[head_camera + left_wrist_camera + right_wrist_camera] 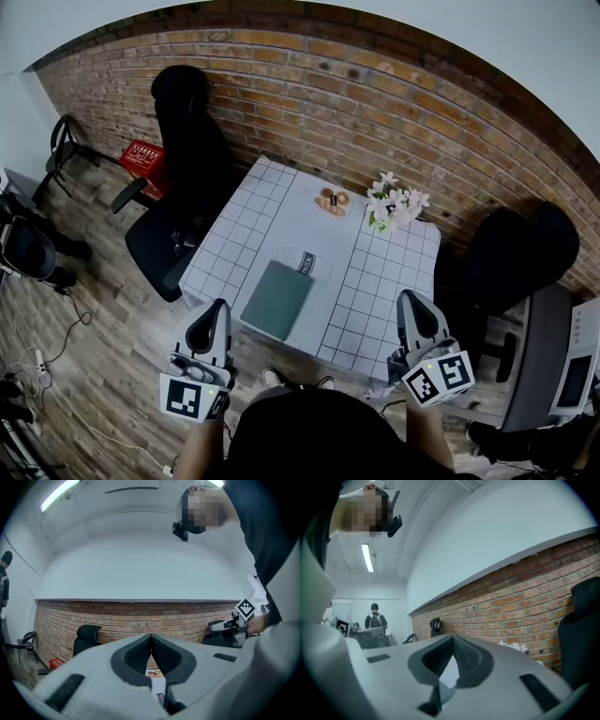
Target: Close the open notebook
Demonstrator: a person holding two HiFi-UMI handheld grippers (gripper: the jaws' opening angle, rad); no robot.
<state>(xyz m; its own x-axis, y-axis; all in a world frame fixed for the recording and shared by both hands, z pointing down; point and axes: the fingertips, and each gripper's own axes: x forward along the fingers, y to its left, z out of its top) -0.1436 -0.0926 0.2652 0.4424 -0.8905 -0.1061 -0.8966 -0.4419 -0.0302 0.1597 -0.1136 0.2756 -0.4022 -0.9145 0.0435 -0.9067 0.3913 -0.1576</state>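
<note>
I held my left hand-held gripper (217, 311) at the near left corner of the counter (384, 281), its jaws pressed together with nothing between them. My right hand-held gripper (411, 302) was at the near right corner, its jaws likewise together and empty. Both were short of the checked cloth and touched nothing.

The notebook (277, 299) lay flat on the counter near the front edge, left of the middle, between my two grippers and closer to the left one. Its dark green cover faced up and I saw no open pages (it looked closed from above). Just beyond its far right corner lay a white carton marked milk (306, 262). Further back sat a small plate of round pastries (332, 202), and beside that, toward the right rear corner, a bunch of white and pink flowers (395, 207).

A black office chair (178, 202) stood at the counter's left side and another black chair (516, 253) at its right, against the brick wall (309, 84).
</note>
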